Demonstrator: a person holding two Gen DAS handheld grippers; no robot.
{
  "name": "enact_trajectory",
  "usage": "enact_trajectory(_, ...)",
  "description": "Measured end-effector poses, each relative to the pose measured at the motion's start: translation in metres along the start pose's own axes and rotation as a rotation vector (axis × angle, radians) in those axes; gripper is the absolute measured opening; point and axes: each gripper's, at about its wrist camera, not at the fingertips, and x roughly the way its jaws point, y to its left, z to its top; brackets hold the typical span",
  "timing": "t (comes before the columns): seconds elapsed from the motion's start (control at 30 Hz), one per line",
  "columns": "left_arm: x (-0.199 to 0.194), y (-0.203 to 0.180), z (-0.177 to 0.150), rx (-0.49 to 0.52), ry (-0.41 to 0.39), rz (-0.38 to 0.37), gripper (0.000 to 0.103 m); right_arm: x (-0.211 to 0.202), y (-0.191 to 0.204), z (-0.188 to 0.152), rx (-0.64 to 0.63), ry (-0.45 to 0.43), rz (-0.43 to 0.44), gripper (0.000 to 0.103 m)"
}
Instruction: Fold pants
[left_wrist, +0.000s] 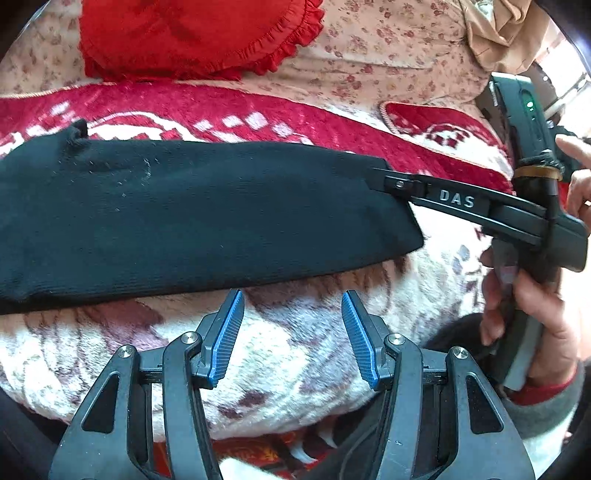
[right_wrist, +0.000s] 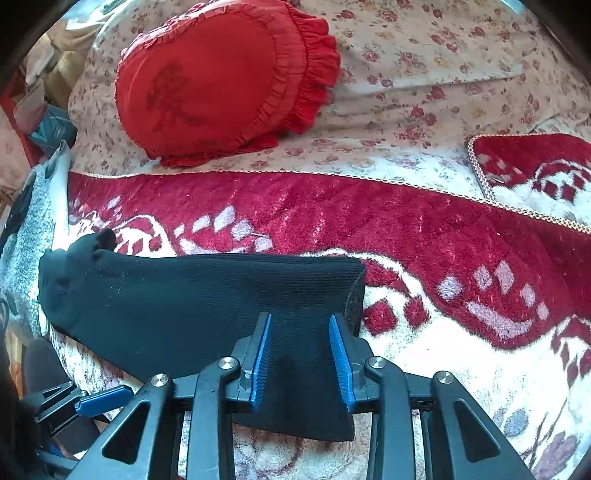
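Black pants laid flat, both grippers at the near edge

So the pants (left_wrist: 192, 218) are folded into one long black strip lying across the red-and-white blanket (right_wrist: 424, 236), running roughly 9 to 3 o'clock in the left wrist view. A small knotted bit sticks up at the far 9 o'clock end.

The left gripper (left_wrist: 291, 317) sits just at the 6 o'clock side of the pants, jaws spread wide with nothing between them, only fuzzy blanket below.

The right gripper (right_wrist: 300, 341) is at the pants' 3 o'clock end. Its blue pads (right_wrist: 338, 354) straddle the cloth there, but there's a clear gap on each side, so the jaws are narrow and not pinching. In the left view a hand (left_wrist: 532, 295) holds that gripper by its handle at 3 o'clock.

A red frilly pillow (right_wrist: 221, 81) rests on the floral sheet (right_wrist: 443, 74) up at 12 o'clock, well apart from the pants.
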Motion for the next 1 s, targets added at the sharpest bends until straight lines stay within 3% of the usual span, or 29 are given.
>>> enact_trajectory(0.57, 0.015, -0.013, 0.004, -0.036, 0.029, -0.009, 0.054, 0.001, -0.017, 0.005, -0.001, 0.007, -0.015, 0.037)
enact_trajectory(0.83, 0.04, -0.012, 0.014, -0.224, 0.107, -0.19, 0.061, 0.01, -0.04, 0.005, 0.066, 0.014, 0.082, 0.037)
enact_trajectory(1.0, 0.051, -0.012, 0.021, -0.31, 0.121, -0.219, 0.062, 0.018, -0.049, 0.006, 0.102, 0.017, 0.16, 0.039)
